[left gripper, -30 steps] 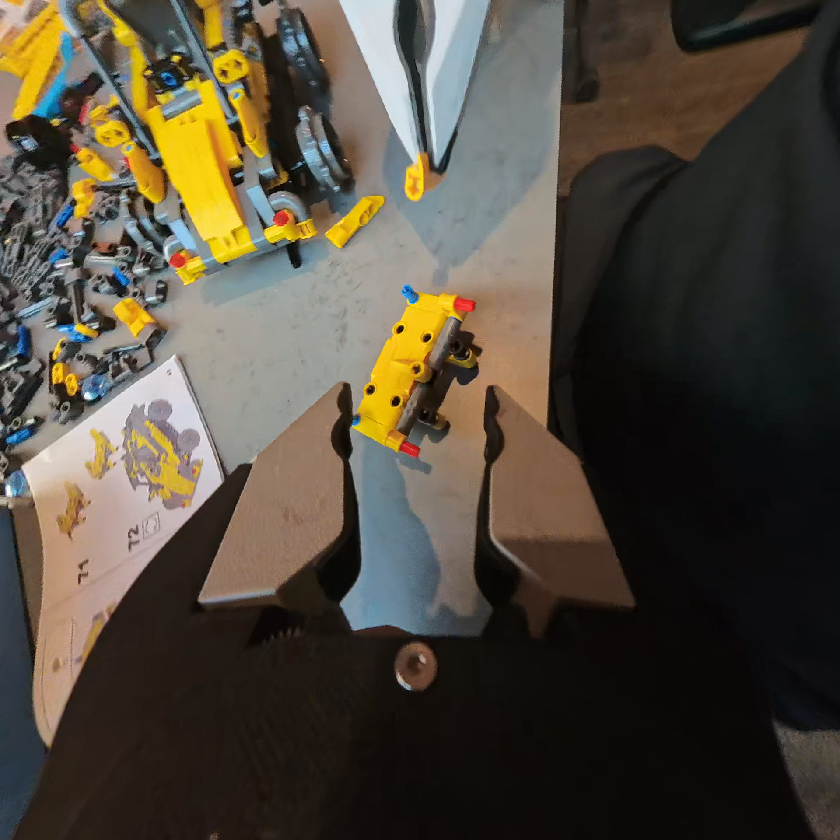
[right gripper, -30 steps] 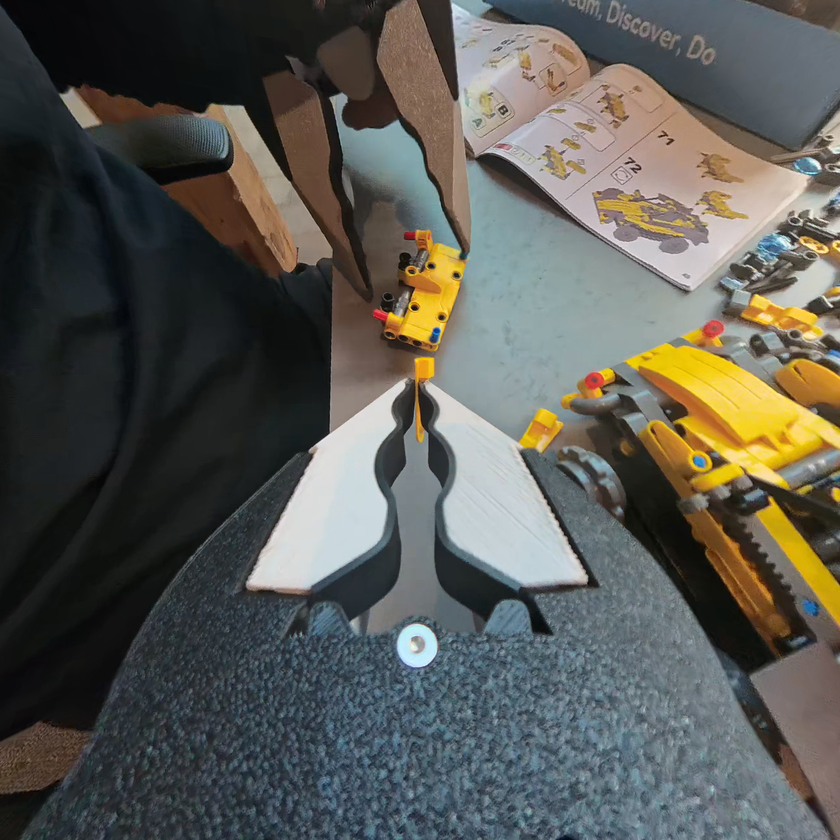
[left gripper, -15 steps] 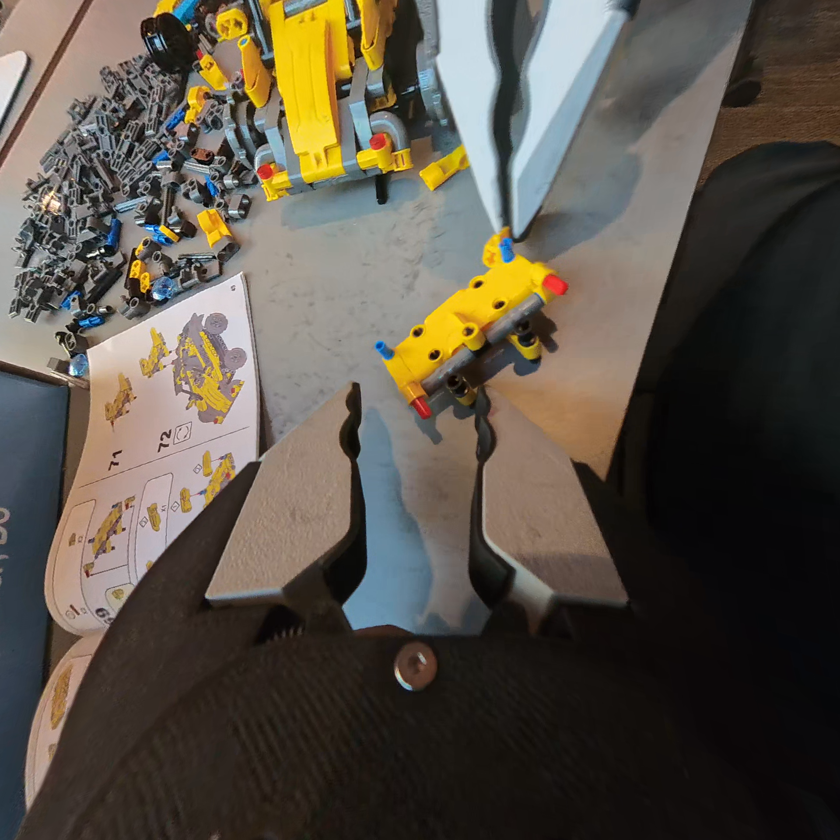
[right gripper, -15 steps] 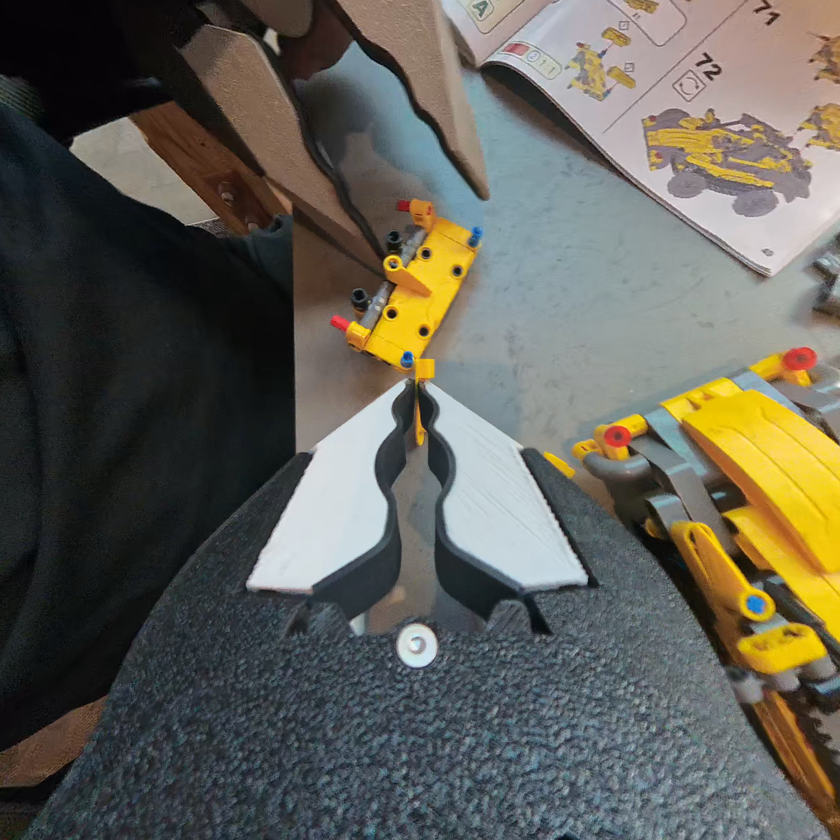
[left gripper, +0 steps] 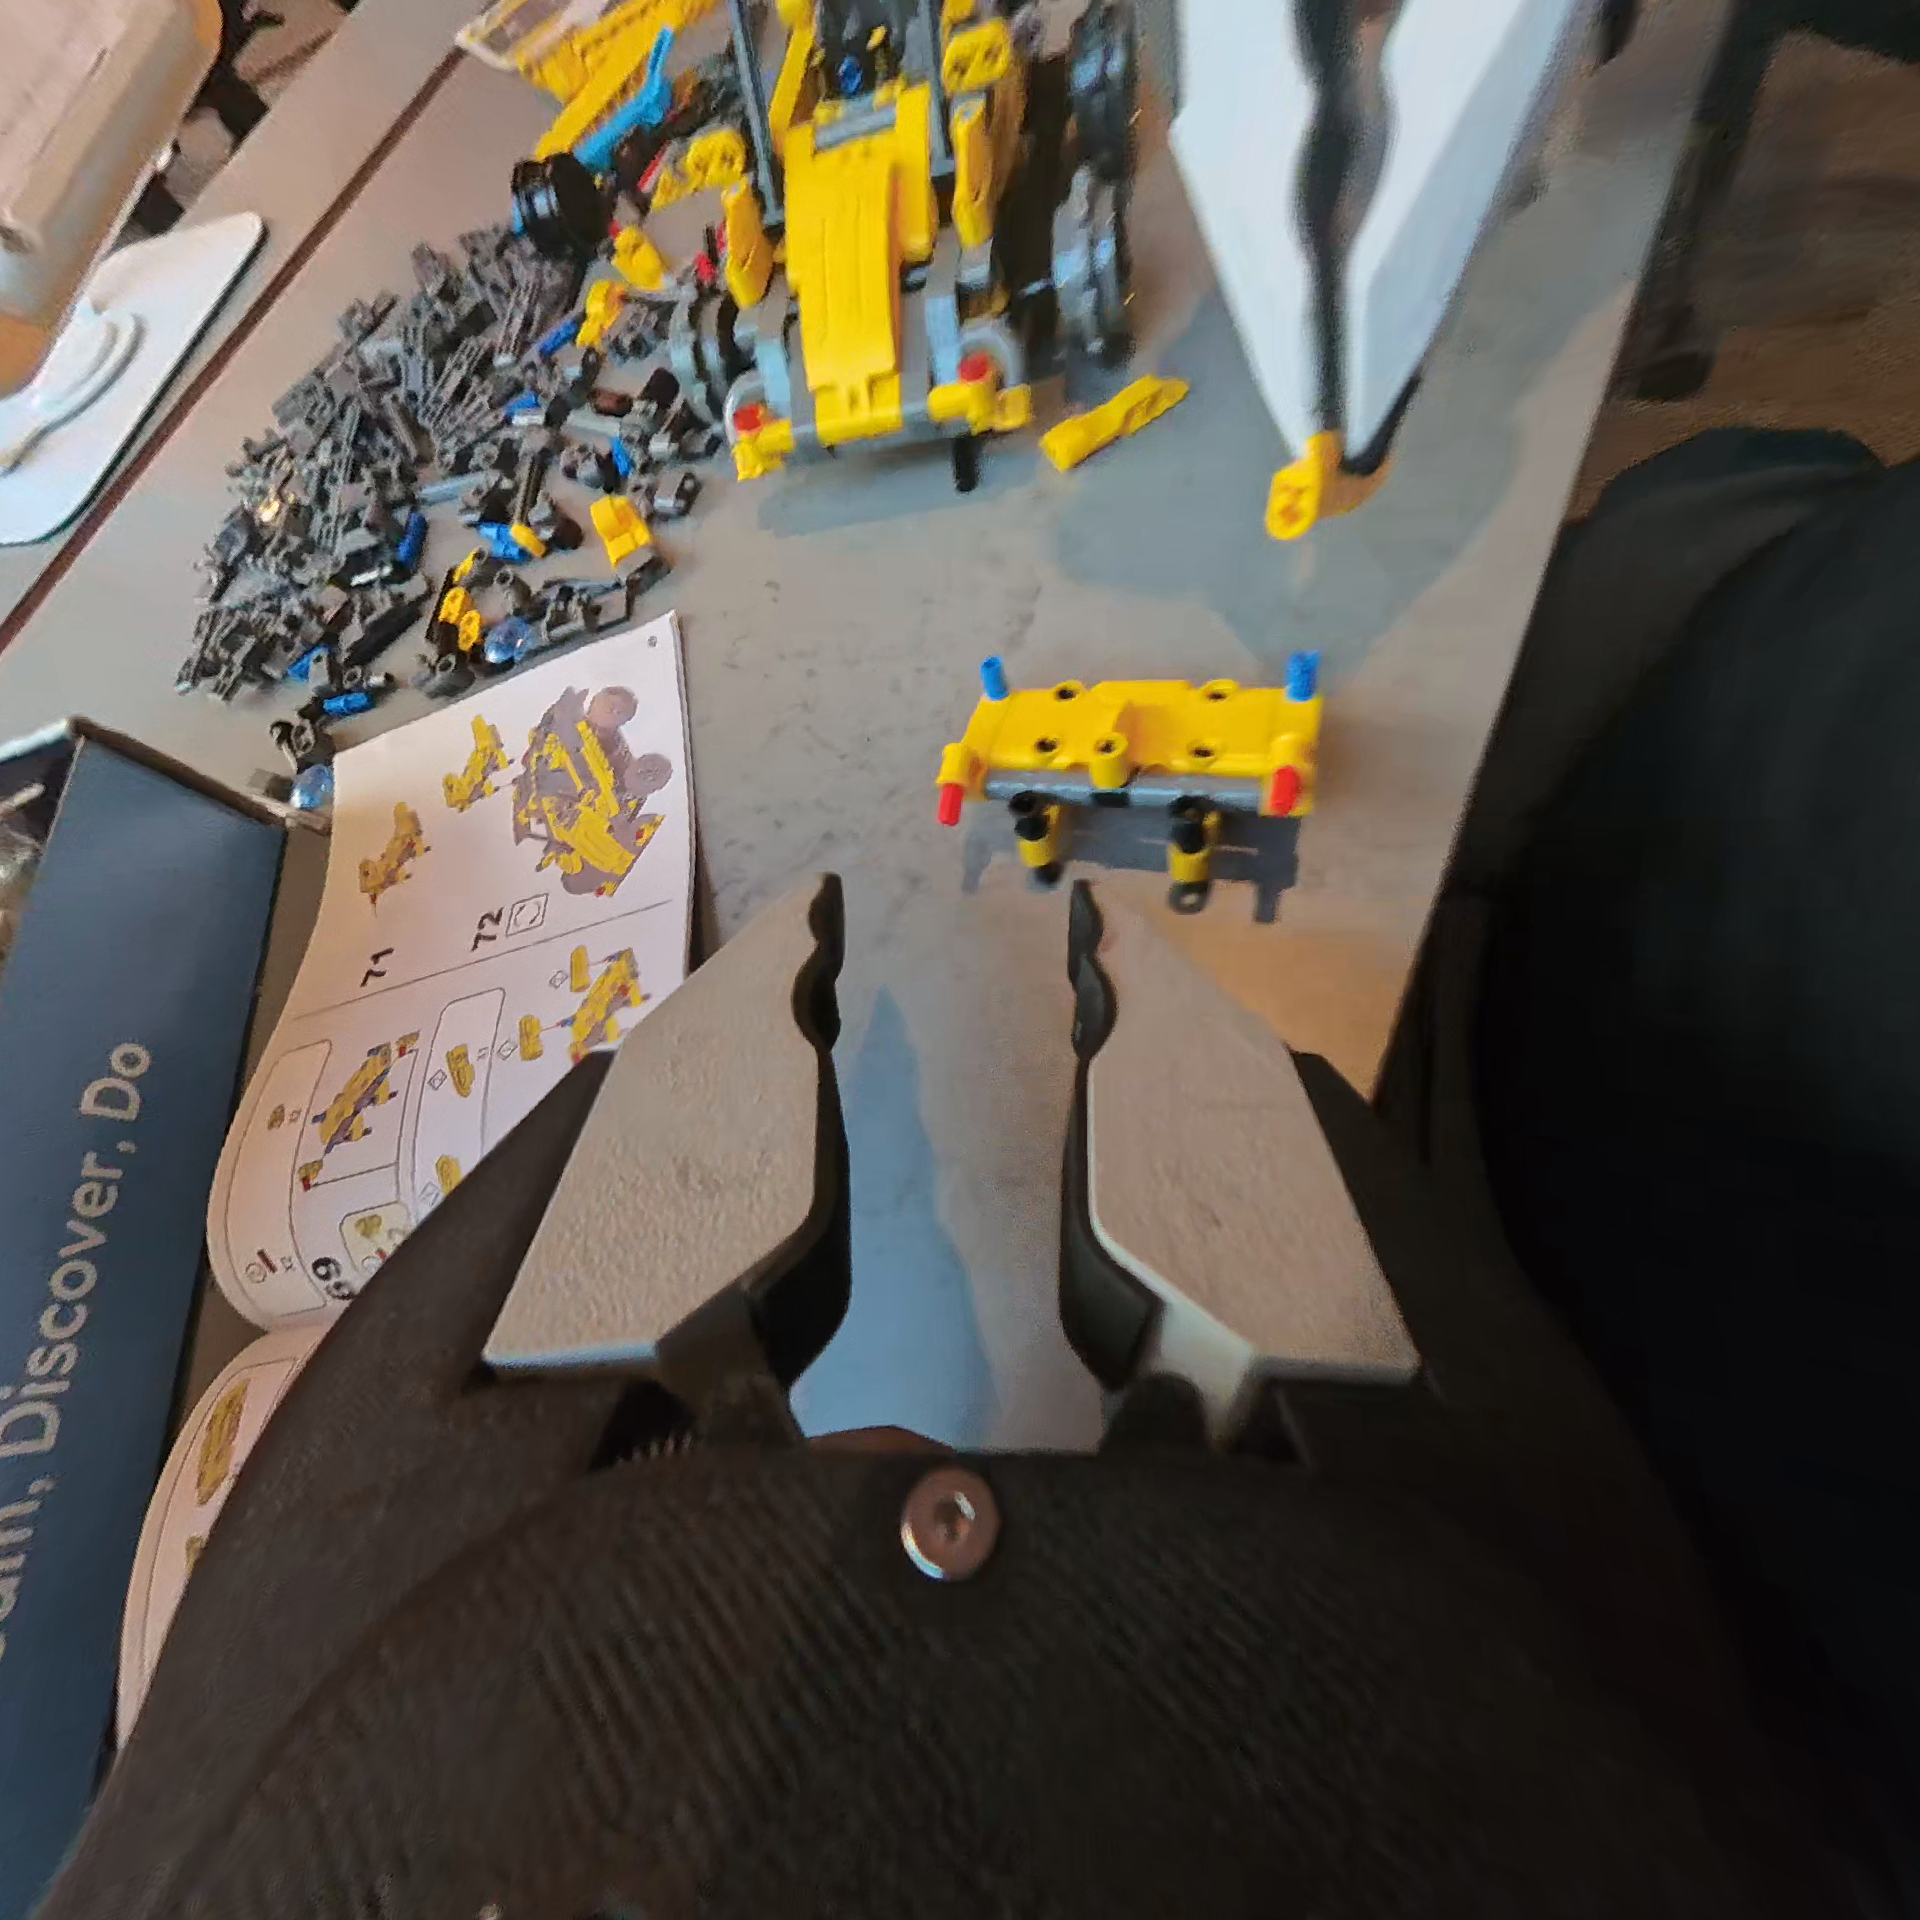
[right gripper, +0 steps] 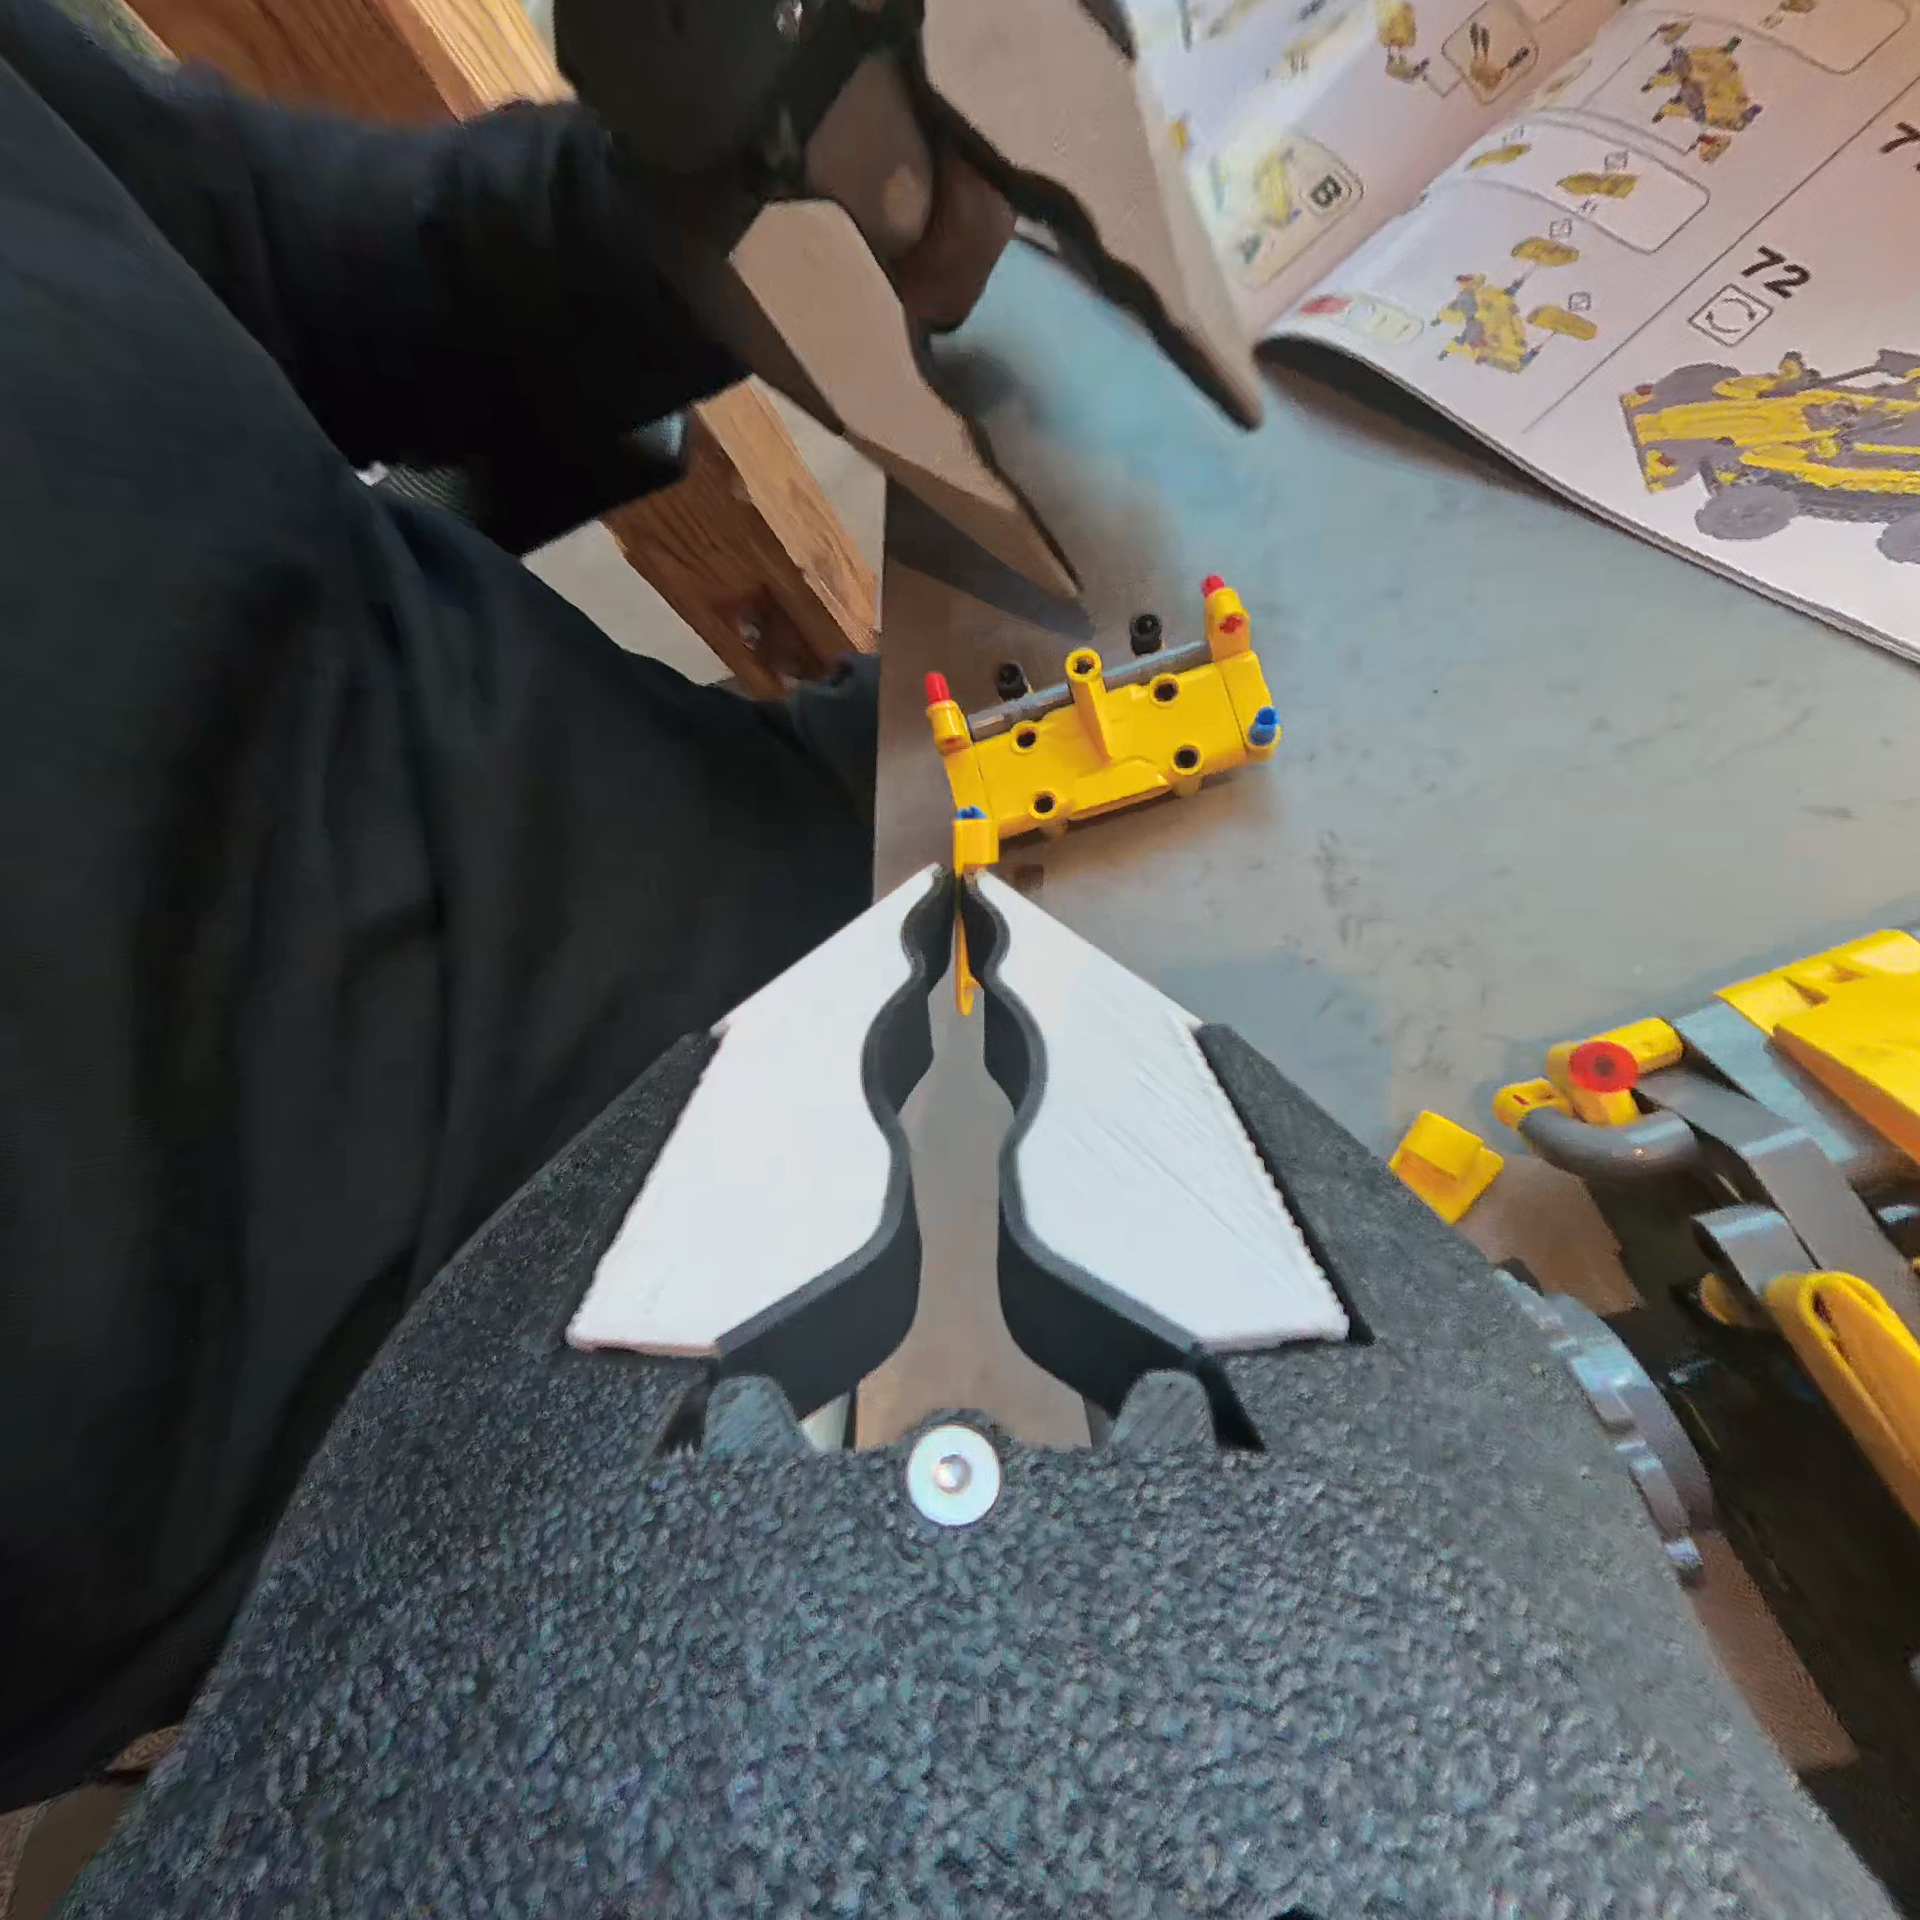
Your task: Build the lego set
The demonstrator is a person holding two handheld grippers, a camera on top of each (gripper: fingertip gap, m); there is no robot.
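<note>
Your right gripper (right gripper: 964,878) is clenched on a small yellow piece (right gripper: 972,840) at frame centre, just beside the yellow block (right gripper: 1107,743). Your left gripper (left gripper: 951,914) is released, empty, just below the block. Keep the piece upright; steady the block before any contact.

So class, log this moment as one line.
left gripper: open, near yellow assembly | right gripper: shut on small yellow piece | table
</note>
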